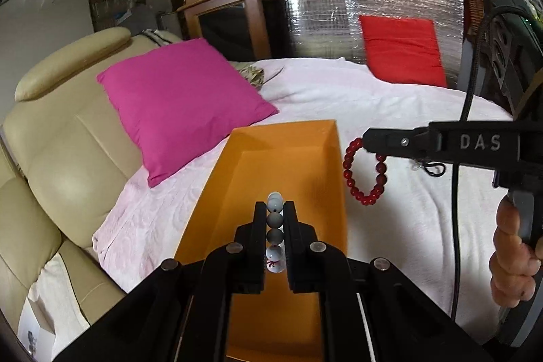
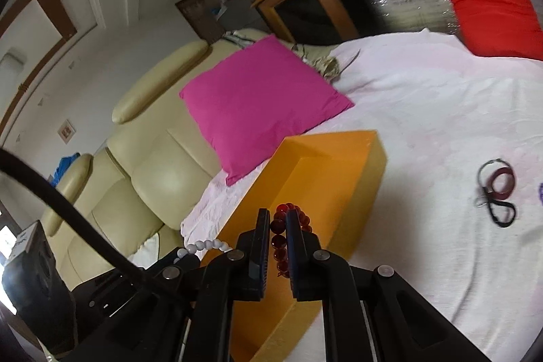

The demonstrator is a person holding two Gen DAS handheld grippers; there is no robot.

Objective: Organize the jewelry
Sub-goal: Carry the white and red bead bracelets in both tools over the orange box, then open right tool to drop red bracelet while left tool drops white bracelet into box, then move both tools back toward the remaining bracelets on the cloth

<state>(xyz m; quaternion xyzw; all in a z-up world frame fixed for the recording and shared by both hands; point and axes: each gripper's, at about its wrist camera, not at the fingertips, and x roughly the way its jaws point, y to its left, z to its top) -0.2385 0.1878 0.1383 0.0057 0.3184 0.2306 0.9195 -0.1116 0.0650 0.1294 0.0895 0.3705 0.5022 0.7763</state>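
Two bracelets are in my grip over the orange box (image 1: 217,192): my left gripper (image 1: 274,212) pinches the grey-and-white bead bracelet (image 1: 275,228) above its open inside, and my right gripper (image 2: 274,219) clamps the red bead bracelet (image 2: 280,246) over its near wall. I judge this the drop-off step; next I should lower and release each inside, then fetch the dark red ring and cord (image 2: 498,192) lying on the white blanket (image 2: 424,111).

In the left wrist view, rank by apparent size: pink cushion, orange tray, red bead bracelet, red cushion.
1. Orange tray, though nearness to the camera inflates it.
2. Pink cushion, close behind, so this order is unsure.
3. Red cushion, farther away.
4. Red bead bracelet, clearly smallest.
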